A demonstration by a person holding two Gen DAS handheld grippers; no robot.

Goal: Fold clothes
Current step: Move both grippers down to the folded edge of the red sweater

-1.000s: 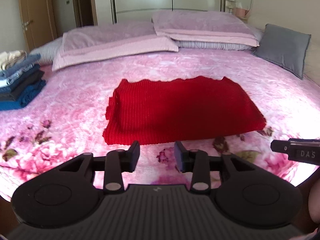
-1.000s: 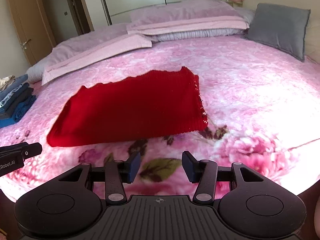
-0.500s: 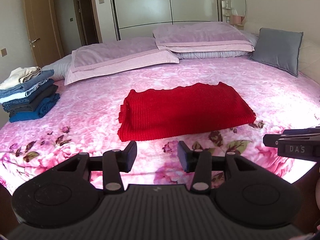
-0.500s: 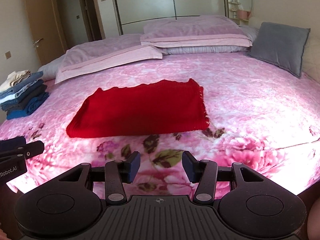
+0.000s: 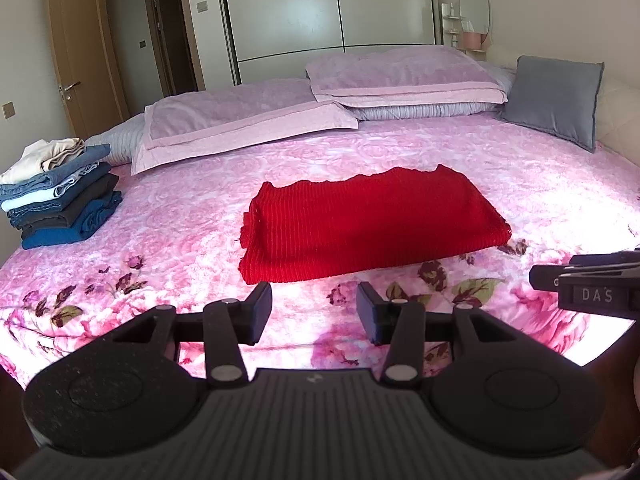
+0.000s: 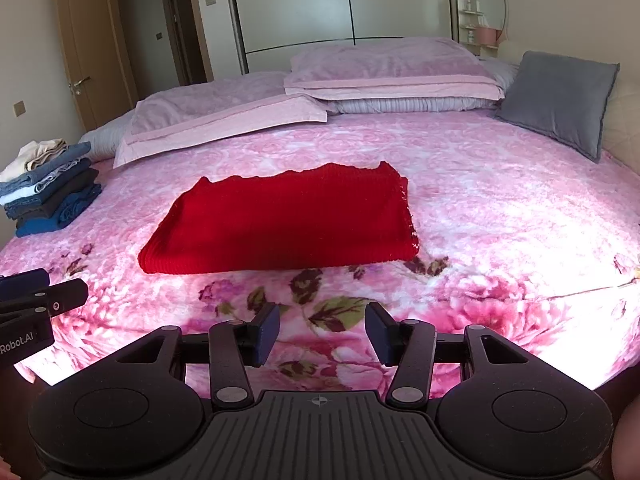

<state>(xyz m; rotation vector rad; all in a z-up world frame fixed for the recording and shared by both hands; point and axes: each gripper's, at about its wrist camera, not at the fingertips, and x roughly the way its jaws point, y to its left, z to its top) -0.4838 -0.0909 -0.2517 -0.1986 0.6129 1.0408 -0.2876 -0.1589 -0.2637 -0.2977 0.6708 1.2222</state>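
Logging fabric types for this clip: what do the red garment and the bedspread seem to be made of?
Red garment: looks like a matte ribbed knit, probably wool or acrylic; fine parallel ribs show. Bedspread: seemingly plush fleece with a slight sheen, embossed rose texture and printed flowers.

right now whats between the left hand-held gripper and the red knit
Nothing but bare floral bedspread between the left hand-held gripper and the folded red knit, seen in the left wrist view.

1 red knit [image 5: 368, 228]; 1 clothes stack [image 5: 60, 200]; 3 pillows [image 5: 400, 76]
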